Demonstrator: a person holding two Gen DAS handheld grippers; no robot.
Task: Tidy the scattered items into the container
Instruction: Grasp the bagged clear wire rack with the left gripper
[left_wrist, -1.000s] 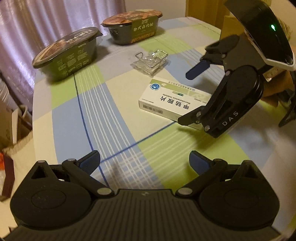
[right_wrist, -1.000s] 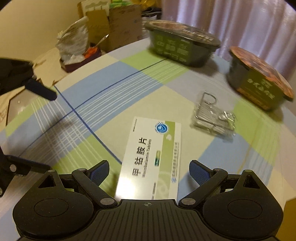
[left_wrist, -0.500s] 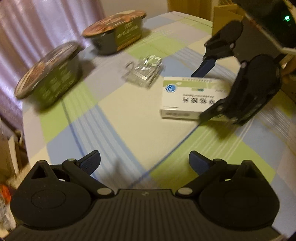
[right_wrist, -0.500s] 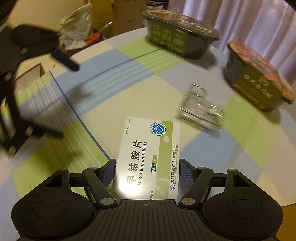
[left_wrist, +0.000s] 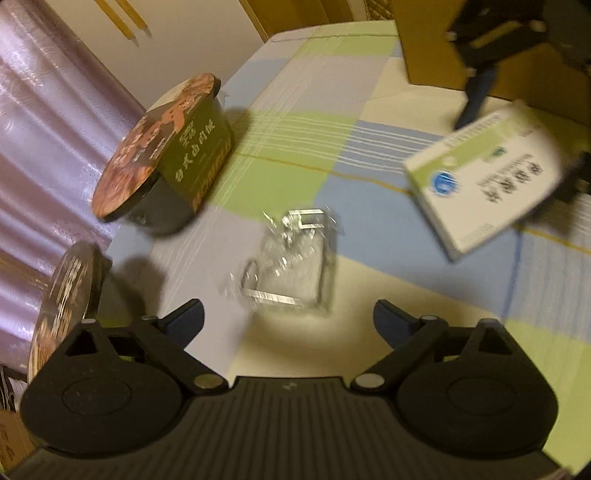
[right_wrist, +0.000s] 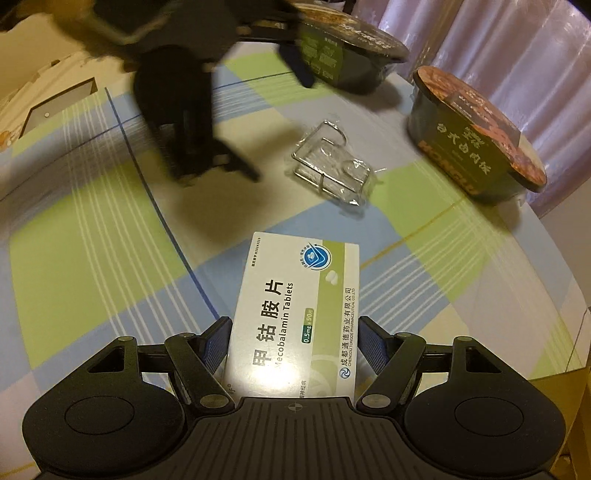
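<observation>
The right tongs (right_wrist: 291, 345) are clenched on the medicine box (right_wrist: 295, 314), which is held clear of the checked surface (right_wrist: 92, 240). In the left wrist view the same box (left_wrist: 484, 177) is seen tilted in the air, w/ a cardboard box (left_wrist: 524, 66) behind it at the surface's far edge. The left tongs (left_wrist: 288, 319) are spread wide w/ nothing between them, positioned just short of the clear plastic packet w/ wire frame (left_wrist: 291, 266). Two lidded instant-meal bowls (left_wrist: 166, 147) (left_wrist: 66, 295) are placed to the left of the packet, near the purple curtain (left_wrist: 40, 122). Nothing is seen between the left tongs and the packet. The left view is blurred.
</observation>
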